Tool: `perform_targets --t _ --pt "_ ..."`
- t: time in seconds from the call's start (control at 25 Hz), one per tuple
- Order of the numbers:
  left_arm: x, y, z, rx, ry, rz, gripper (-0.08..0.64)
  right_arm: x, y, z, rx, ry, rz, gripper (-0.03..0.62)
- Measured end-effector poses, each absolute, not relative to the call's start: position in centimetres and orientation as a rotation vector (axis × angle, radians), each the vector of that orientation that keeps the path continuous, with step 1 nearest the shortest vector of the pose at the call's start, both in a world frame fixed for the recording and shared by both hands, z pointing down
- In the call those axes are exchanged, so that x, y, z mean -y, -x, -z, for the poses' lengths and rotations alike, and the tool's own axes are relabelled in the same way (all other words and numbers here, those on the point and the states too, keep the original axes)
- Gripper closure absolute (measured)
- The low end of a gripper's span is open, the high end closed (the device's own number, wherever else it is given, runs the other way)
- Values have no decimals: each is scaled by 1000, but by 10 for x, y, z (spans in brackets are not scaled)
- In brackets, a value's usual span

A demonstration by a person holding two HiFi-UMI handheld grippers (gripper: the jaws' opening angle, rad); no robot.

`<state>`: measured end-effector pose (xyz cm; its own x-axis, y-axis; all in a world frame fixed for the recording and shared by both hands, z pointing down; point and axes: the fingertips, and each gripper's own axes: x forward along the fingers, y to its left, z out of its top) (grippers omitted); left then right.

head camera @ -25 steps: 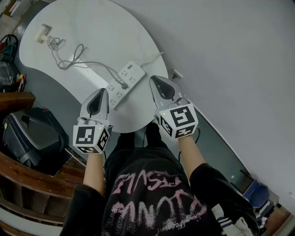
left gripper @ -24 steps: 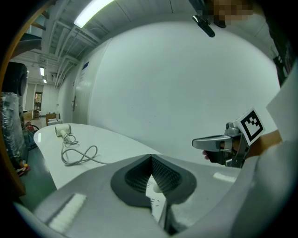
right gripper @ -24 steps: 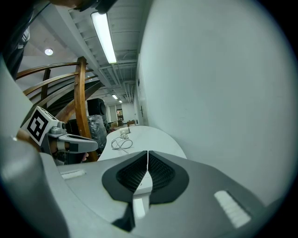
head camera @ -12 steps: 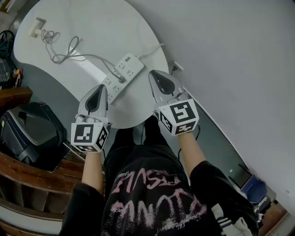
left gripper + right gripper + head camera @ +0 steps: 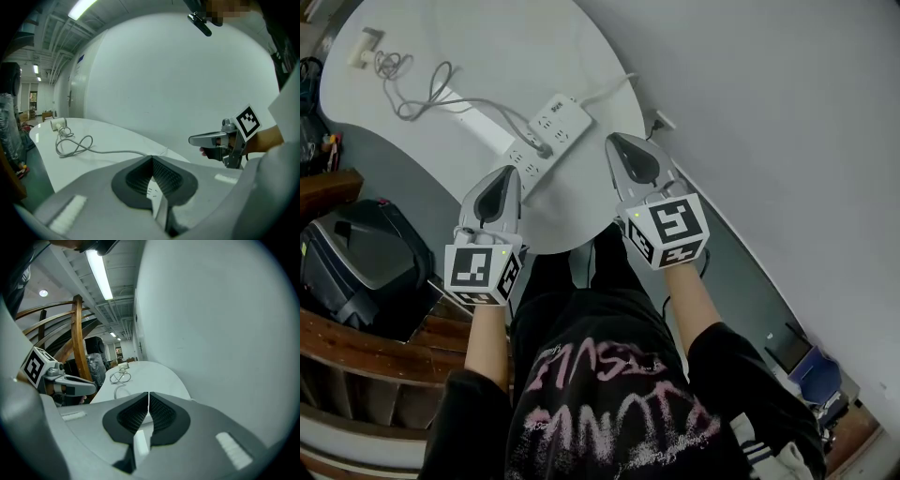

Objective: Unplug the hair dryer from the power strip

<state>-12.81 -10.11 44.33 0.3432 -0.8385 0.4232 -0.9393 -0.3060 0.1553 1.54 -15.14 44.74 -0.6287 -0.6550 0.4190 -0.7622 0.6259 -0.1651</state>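
On the white table (image 5: 487, 47) lie two white power strips, a short one (image 5: 562, 121) and a long one (image 5: 508, 145). A dark plug (image 5: 546, 148) sits where they meet. Its grey cable (image 5: 411, 101) loops away to a small white hair dryer (image 5: 366, 43) at the far end. My left gripper (image 5: 503, 175) hovers just short of the long strip, shut and holding nothing. To the right of the strips my right gripper (image 5: 615, 142) is also shut and empty. The left gripper view shows shut pads (image 5: 152, 158), the cable (image 5: 75, 145) and the dryer (image 5: 57, 124).
A black case (image 5: 356, 272) and wooden rails (image 5: 366, 366) stand left of the table's near edge. The grey floor (image 5: 769, 122) runs along the right. A white cord (image 5: 614, 86) leaves the short strip over the table's right edge.
Both grippers have sunk a little toward the table's near edge, still shut. The head view has shifted, so the strips and cable sit higher and further left.
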Motion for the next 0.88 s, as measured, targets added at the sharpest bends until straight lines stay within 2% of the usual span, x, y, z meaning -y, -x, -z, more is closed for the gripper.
perform_targets --t 0.88 --pt "105 109 -474 1456 -2273 -460 558 144 -13 -477 2502 -1136 -549 577"
